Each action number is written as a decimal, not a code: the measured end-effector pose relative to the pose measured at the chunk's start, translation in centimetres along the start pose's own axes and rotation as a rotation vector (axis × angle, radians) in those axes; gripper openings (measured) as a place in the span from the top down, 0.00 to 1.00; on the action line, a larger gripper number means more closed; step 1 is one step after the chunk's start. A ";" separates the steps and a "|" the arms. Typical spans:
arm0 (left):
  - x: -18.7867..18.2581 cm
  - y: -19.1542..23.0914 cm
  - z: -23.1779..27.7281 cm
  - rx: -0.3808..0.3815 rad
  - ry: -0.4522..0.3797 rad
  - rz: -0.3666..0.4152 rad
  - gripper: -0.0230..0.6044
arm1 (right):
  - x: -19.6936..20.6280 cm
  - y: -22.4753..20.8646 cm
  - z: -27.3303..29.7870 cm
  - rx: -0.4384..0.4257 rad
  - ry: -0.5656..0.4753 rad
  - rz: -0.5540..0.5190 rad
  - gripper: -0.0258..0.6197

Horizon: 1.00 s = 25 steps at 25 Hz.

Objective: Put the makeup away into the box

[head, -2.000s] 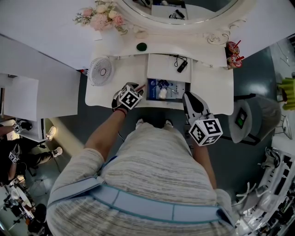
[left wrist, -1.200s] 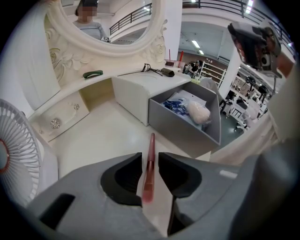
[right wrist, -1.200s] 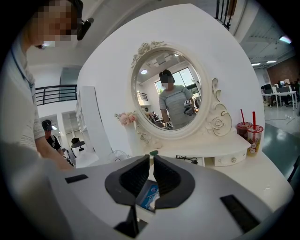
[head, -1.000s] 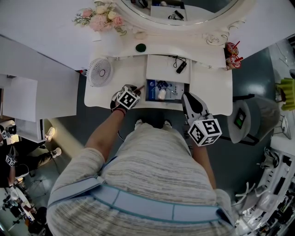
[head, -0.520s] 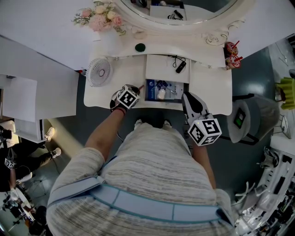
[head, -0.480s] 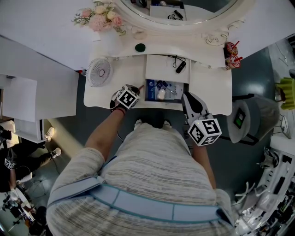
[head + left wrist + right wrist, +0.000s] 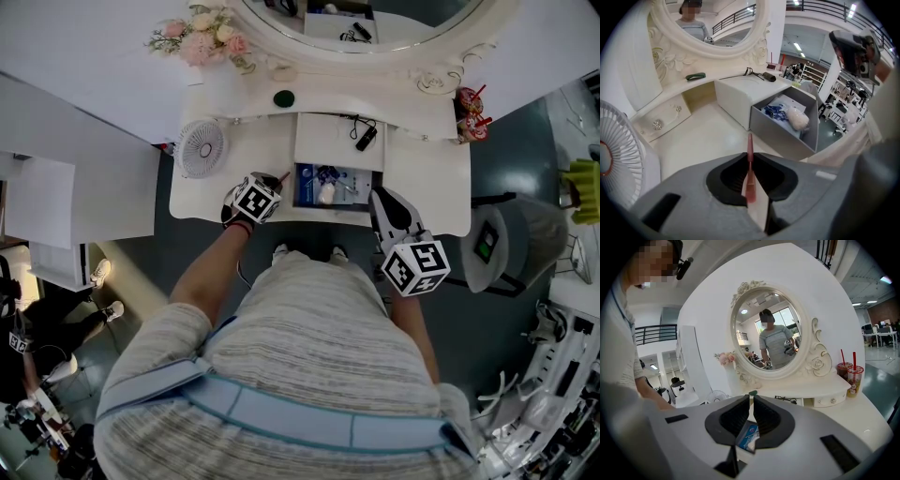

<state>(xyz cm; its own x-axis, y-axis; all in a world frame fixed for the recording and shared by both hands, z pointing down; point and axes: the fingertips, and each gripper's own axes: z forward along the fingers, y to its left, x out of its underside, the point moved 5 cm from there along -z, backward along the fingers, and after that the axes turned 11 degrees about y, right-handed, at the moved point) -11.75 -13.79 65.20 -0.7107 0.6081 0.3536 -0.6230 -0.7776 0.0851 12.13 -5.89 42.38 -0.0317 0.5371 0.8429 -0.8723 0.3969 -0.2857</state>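
Because the jaws of the left gripper have just been closing, its pads now pinch a slender pink makeup stick, which sits between them. This suggests that the pick-up is secured and the carry to the box is the step that remains.

**Left of frame.** In the head view the left gripper hangs over the white worktop, just beside the box's left wall. The stick is therefore held outside the box, not yet over its opening.

**Centre.** The stick's long axis runs along the line of the gripper itself. Its tapered end projects beyond the fingertips and points up the frame in the left gripper view, toward the near corner of the box. Its thicker end lies back between the pads. Whether the stick is clear of the worktop cannot be told.

**Right of centre.** The grey box stands open and already holds a blue packet and a pale puff.

**Right of frame.** The right gripper hovers at the box's right edge. Its pads are drawn almost together, with nothing gripped between them.
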 end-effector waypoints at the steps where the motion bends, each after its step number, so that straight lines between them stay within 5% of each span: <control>1: -0.2 0.1 -0.3 -0.002 -0.009 -0.006 0.88 | 0.0 0.0 0.0 -0.001 0.000 0.000 0.94; 14: -5.7 -1.6 -6.2 -0.012 -0.144 -0.043 0.88 | 0.0 -0.5 0.2 -0.013 -0.012 0.007 0.94; 25: -7.8 -5.7 -6.3 0.070 -0.077 -0.029 0.88 | -0.1 -1.1 -0.1 -0.007 -0.028 0.020 0.94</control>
<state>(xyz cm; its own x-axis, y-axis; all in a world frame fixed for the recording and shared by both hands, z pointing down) -4.65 -13.08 56.06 -0.6637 0.6188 0.4204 -0.6169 -0.7706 0.1603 13.18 -6.29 42.60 -0.0632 0.5241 0.8493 -0.8681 0.3910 -0.3059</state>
